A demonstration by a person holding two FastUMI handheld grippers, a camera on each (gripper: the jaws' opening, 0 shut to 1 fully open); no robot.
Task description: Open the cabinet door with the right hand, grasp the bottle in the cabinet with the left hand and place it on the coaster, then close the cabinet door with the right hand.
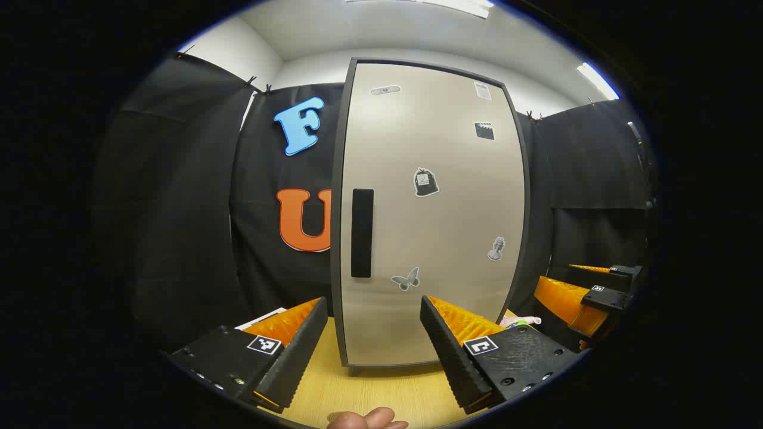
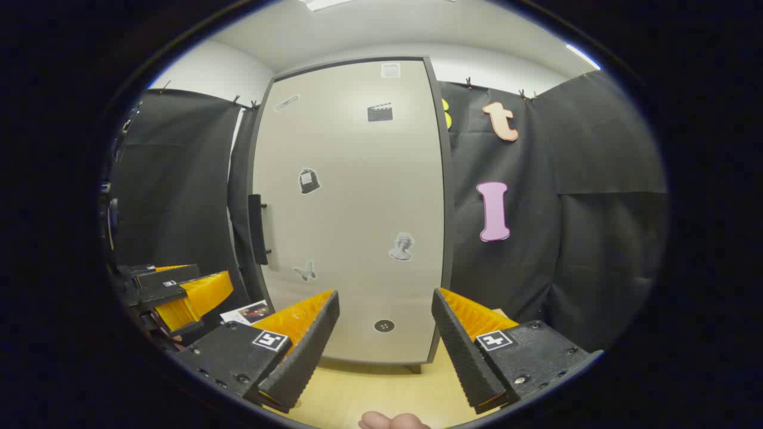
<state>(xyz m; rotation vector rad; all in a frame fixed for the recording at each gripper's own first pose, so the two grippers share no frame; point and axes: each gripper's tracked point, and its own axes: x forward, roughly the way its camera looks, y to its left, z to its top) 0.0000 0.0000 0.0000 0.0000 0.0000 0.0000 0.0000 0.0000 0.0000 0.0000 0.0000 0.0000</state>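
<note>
Right hand-held gripper point(image 2: 384, 351) spread apart – closed cabinet door point(image 2: 351, 208) just ahead, left hand-held gripper point(image 1: 372, 351) likewise

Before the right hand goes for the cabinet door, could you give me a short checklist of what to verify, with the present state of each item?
1. Cabinet door shut and ready to be opened: ok, it sits flush in its frame.
2. Door handle free of obstruction: ok, nothing covers it.
3. Right gripper open and empty: ok, fingers spread apart, nothing between them.
4. Left gripper open and empty for the bottle: ok.
5. Right gripper lined up with the handle: not ok, the handle lies off to its left at the door's edge.
6. Bottle inside the cabinet and coaster in place: cannot tell, the door hides the inside.
</note>
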